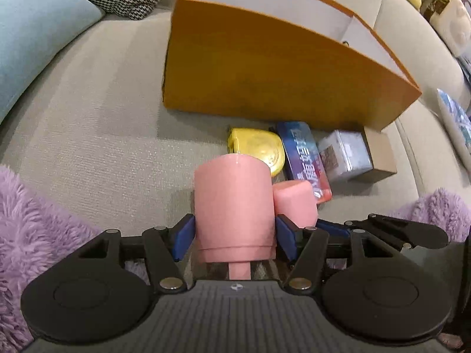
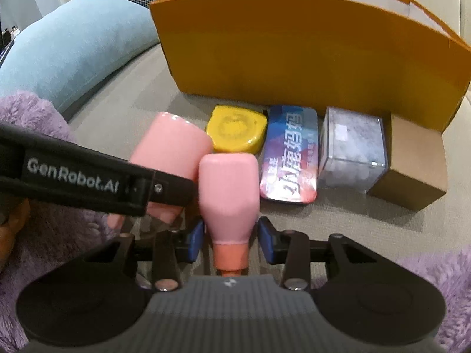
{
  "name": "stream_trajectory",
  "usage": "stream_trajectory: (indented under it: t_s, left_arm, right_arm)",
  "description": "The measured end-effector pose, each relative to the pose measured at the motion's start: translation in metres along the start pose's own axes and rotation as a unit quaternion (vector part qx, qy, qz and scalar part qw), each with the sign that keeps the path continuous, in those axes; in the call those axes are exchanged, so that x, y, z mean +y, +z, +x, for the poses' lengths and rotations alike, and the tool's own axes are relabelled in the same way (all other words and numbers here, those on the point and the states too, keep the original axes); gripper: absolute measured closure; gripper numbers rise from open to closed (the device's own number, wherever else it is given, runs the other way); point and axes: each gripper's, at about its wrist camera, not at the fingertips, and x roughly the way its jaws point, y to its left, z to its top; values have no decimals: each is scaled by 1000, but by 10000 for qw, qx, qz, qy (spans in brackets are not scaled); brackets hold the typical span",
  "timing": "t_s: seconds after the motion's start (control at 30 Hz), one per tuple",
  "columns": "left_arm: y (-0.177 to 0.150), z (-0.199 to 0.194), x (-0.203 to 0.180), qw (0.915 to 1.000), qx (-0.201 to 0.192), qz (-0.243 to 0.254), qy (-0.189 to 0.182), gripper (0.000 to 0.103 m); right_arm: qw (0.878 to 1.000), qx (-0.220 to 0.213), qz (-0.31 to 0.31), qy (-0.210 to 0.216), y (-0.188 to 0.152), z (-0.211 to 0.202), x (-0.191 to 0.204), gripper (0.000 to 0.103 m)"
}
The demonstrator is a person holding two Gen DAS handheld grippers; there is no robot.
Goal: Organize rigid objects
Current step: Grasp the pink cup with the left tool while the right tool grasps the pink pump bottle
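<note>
A large pink cylinder (image 1: 232, 203) lies on the beige sofa, and the blue pads of my left gripper (image 1: 235, 241) press on its two sides. In the right wrist view the same cylinder (image 2: 170, 147) lies tilted, with a black left finger (image 2: 88, 176) across it. Beside it rests a small pink bottle (image 2: 229, 188) with an orange neck. My right gripper (image 2: 231, 241) stands around the bottle's narrow end, with a thin gap at each pad. From the left wrist view the bottle (image 1: 294, 203) touches the cylinder's right side.
An open orange box (image 1: 265, 67) stands behind. In a row before it lie a yellow tape measure (image 2: 235, 132), a blue and red tin (image 2: 290, 153), a clear box (image 2: 353, 147) and a brown carton (image 2: 412, 164). A blue cushion (image 2: 73, 44) lies left; purple fluffy sleeves (image 1: 35, 220) flank the grippers.
</note>
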Motion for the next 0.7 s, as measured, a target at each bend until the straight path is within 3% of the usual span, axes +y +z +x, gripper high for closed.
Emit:
stream_trajectory:
  t_s: [0.4, 0.6, 0.7]
  left_arm:
    - [3, -14, 0, 10000, 19, -14, -55, 35]
    - [2, -34, -9, 9990, 191, 368, 147, 36]
    - [-3, -34, -19, 9956, 390, 785, 318, 37]
  right_arm:
    - [9999, -99, 60, 49, 4, -3, 0, 60]
    - [9996, -250, 134, 4, 2, -33, -3, 61]
    - [9992, -284, 266, -50, -3, -45, -7, 61]
